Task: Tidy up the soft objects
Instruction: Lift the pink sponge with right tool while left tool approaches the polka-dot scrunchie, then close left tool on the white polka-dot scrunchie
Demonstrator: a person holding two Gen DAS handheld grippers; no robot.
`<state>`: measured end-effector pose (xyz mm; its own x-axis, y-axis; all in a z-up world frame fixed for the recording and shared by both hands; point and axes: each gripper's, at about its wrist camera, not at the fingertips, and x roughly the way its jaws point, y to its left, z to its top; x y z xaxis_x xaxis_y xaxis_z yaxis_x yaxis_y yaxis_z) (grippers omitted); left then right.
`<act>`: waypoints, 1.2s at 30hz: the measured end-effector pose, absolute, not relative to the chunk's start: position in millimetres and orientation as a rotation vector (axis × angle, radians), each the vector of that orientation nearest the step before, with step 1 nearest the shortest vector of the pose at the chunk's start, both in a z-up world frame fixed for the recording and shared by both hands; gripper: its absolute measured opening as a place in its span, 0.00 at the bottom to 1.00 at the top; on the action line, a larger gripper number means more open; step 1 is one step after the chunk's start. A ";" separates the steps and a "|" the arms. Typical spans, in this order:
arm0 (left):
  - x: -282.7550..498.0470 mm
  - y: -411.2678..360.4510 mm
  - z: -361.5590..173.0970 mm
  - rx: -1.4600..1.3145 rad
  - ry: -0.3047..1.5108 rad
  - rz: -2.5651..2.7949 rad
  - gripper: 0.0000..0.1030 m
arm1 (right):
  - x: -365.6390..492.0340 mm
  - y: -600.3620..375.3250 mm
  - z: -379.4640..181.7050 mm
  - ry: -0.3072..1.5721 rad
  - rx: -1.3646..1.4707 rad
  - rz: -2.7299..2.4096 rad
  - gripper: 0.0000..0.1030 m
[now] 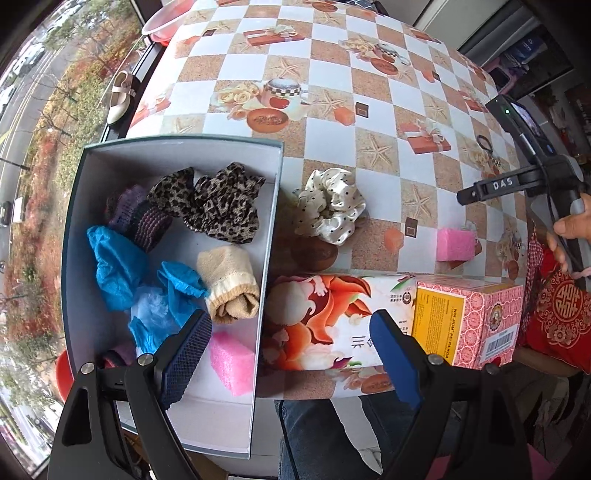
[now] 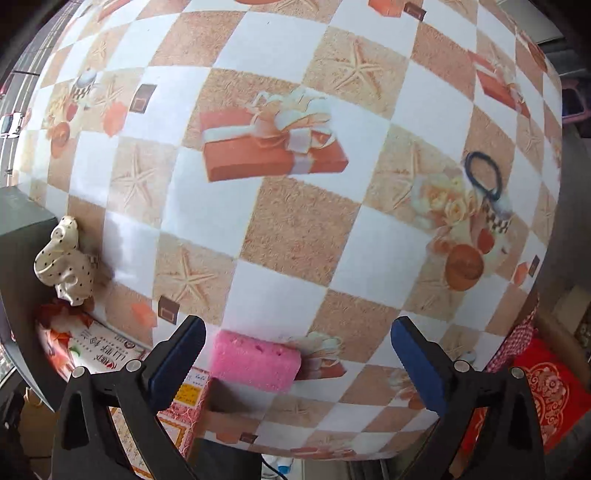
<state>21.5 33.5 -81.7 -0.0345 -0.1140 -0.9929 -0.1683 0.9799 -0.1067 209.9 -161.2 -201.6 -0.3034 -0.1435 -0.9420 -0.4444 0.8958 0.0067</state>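
A grey open box point(image 1: 92, 177) at the left holds leopard scrunchies point(image 1: 218, 203), a purple knit piece point(image 1: 138, 218), blue plastic covers point(image 1: 147, 288), a beige rolled sock point(image 1: 229, 284) and a pink sponge point(image 1: 232, 362). My left gripper point(image 1: 291, 358) is open and empty above the box's right wall. A white polka-dot scrunchie point(image 1: 332, 205) lies on the table right of the box; it also shows in the right wrist view point(image 2: 66, 258). A second pink sponge point(image 1: 455, 244) lies on the table. My right gripper point(image 2: 299, 363) is open, with that sponge point(image 2: 255, 360) between its fingers. A black hair tie point(image 2: 482, 173) lies far right.
A floral carton point(image 1: 332, 321) and a pink patterned carton point(image 1: 469, 321) lie along the table's near edge. The checkered tablecloth point(image 2: 295, 229) covers the table. A pink basin point(image 1: 166, 22) sits at the far left corner. The right gripper's body point(image 1: 517, 181) shows in the left wrist view.
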 end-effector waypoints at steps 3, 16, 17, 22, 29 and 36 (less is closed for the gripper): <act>40.6 18.7 -85.0 -0.169 1.604 0.017 0.87 | 186.2 -164.0 -208.9 1.873 -0.392 0.346 0.98; 111.9 -48.0 -157.5 0.075 1.687 -0.035 0.87 | 153.3 -202.0 -253.9 1.885 -0.296 0.272 0.99; 113.6 -50.2 -164.1 0.085 1.702 -0.031 0.87 | 153.7 -205.8 -253.8 1.878 -0.296 0.250 0.99; 119.5 -55.5 -189.3 0.144 1.759 0.001 0.87 | 153.7 -244.1 -257.7 1.870 -0.216 0.152 0.99; 123.0 -55.4 -218.1 0.162 1.835 0.032 0.87 | 133.4 -271.5 -251.8 1.837 -0.176 0.166 0.99; 126.0 -51.1 -221.5 0.141 1.821 0.050 0.87 | 117.9 -271.5 -240.9 1.776 -0.158 0.149 0.99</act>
<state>126.0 -51.1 -221.5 -0.2461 0.1230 -0.9614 0.0701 0.9916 0.1089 117.9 -271.5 -240.9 -0.2072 -0.0256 -0.9780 -0.1881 0.9821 0.0141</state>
